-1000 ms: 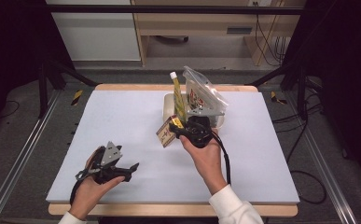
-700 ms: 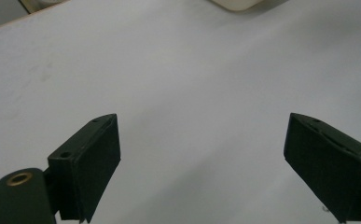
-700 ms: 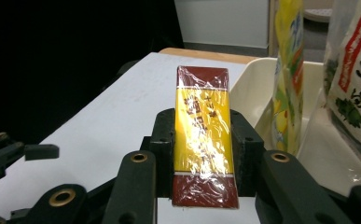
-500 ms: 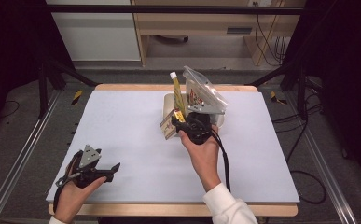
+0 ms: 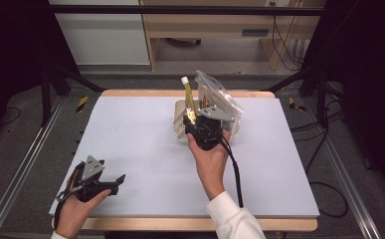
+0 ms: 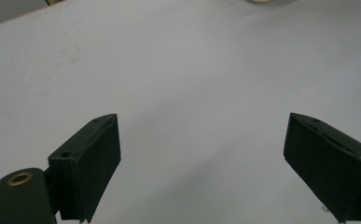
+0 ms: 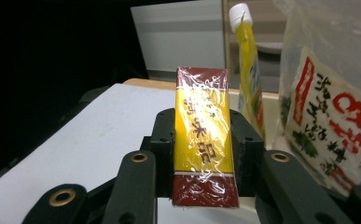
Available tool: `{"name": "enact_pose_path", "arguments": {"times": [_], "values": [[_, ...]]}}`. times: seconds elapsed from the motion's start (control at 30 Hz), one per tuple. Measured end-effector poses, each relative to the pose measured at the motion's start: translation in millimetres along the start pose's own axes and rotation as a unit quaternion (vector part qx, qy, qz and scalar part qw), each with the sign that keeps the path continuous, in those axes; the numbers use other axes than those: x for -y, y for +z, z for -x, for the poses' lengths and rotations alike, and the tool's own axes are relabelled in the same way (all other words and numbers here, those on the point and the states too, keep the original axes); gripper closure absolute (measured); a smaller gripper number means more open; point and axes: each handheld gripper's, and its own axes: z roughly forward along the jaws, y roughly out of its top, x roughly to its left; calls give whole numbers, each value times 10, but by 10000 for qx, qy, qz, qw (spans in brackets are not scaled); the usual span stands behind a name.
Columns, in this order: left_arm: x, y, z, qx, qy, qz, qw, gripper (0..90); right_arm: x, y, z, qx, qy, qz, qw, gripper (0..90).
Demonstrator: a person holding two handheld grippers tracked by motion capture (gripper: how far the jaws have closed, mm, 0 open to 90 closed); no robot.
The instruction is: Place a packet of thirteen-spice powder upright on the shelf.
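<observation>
My right gripper (image 5: 194, 121) (image 7: 205, 140) is shut on a yellow and maroon film-wrapped packet (image 5: 191, 117) (image 7: 203, 140), which stands upright between its pads. It hovers at the front left of a cream tub (image 5: 179, 113) near the back middle of the table. Leaning in the tub are a yellow tube with a white cap (image 5: 186, 92) (image 7: 248, 70) and a clear bag of printed food (image 5: 219, 95) (image 7: 336, 107). My left gripper (image 5: 114, 183) (image 6: 201, 154) rests low at the table's front left corner, open, with bare tabletop between its jaws.
The pale grey table mat (image 5: 130, 129) lies flat with a wooden edge (image 5: 145, 93) at the back. Metal rails (image 5: 26, 164) run along both sides. A wooden shelf unit (image 5: 220, 35) stands behind the table.
The left hand has drawn its open gripper left and toward the front corner of the table. The right gripper has hardly shifted and still grips the packet.
</observation>
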Motion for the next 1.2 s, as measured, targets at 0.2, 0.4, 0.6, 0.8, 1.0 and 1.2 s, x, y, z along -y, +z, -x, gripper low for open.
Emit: {"name": "enact_pose_path", "arguments": {"times": [0.2, 0.4, 0.6, 0.8, 1.0, 1.2], "values": [[-14, -7, 30, 17, 58, 18, 10000, 107, 6, 100, -5, 198, 92, 70, 9997, 682], [-14, -9, 21, 7, 48, 20, 10000, 107, 12, 138, -20, 317, 99, 159, 9993, 682], [-23, -4, 50, 31, 86, 29, 10000, 108, 16, 184, -47, 402, 122, 267, 9988, 682], [-23, -8, 44, 28, 79, 47, 10000, 108, 34, 247, -76, 535, 45, 312, 9981, 682], [-33, -1, 53, 53, 62, 65, 9999, 110, 47, 311, -79, 584, 85, 349, 9976, 682], [-36, -4, 65, 59, 83, 63, 9999, 110, 53, 329, -99, 651, -2, 364, 9972, 682]]}}
